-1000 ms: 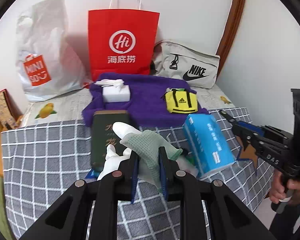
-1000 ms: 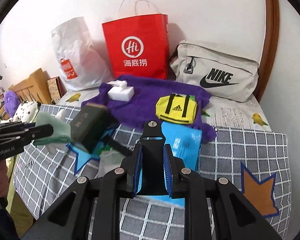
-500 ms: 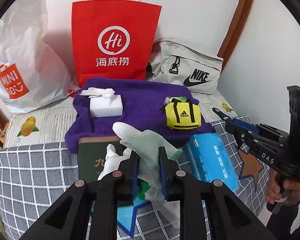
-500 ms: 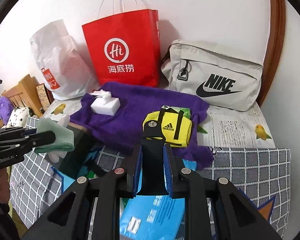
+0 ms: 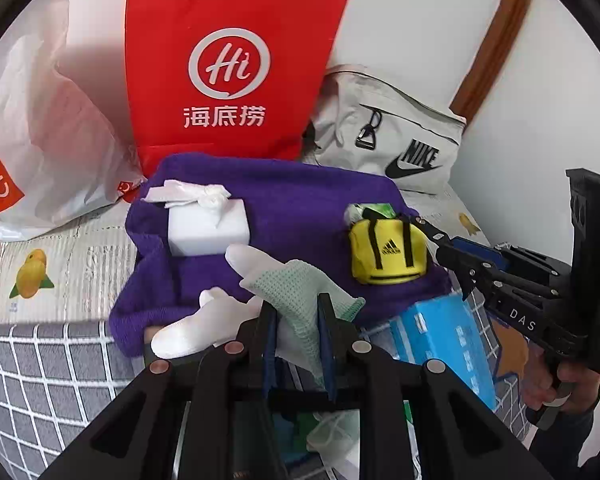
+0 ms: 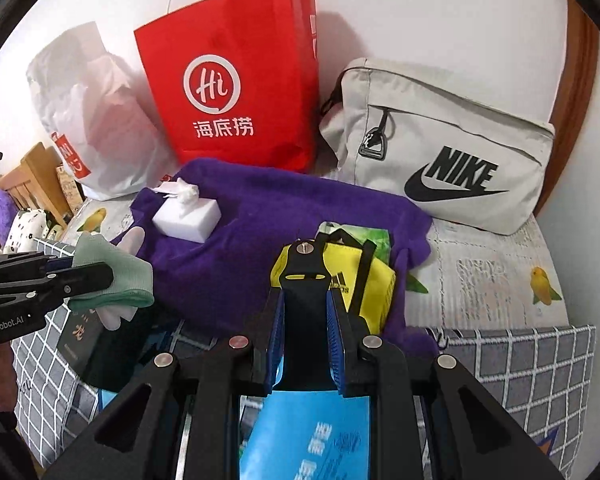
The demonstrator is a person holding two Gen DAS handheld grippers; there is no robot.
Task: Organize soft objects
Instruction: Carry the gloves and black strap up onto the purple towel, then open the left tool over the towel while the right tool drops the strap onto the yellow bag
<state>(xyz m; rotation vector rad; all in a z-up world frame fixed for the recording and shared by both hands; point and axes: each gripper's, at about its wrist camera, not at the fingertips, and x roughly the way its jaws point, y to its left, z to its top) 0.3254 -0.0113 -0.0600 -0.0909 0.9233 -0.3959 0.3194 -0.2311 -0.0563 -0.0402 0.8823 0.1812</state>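
Black jaws of the left gripper [image 5: 296,316] are clamped on a pale green glove [image 5: 300,284], its white fingertips sticking out over the purple towel [image 5: 300,196]. The right gripper [image 6: 305,320] looks closed with its blue pads drawn close together; whether a black strip between them is held or part of the tool I cannot tell. Only the right wrist view shows the glove from the side, pinched at its cuff, with a dark green box [image 6: 78,332] under it. Just below the right gripper lies a blue tissue pack [image 6: 316,440] on the grey checked cover [image 6: 520,368]. Beyond, a yellow mini bag [image 5: 386,252] and a white tissue box [image 5: 208,228] sit on the towel. Farthest stand a red paper bag [image 6: 236,92], a grey Nike bag [image 6: 440,152] and a white plastic bag [image 5: 40,128]. Only the left view shows a hand [image 5: 548,380] on the right gripper's grip.
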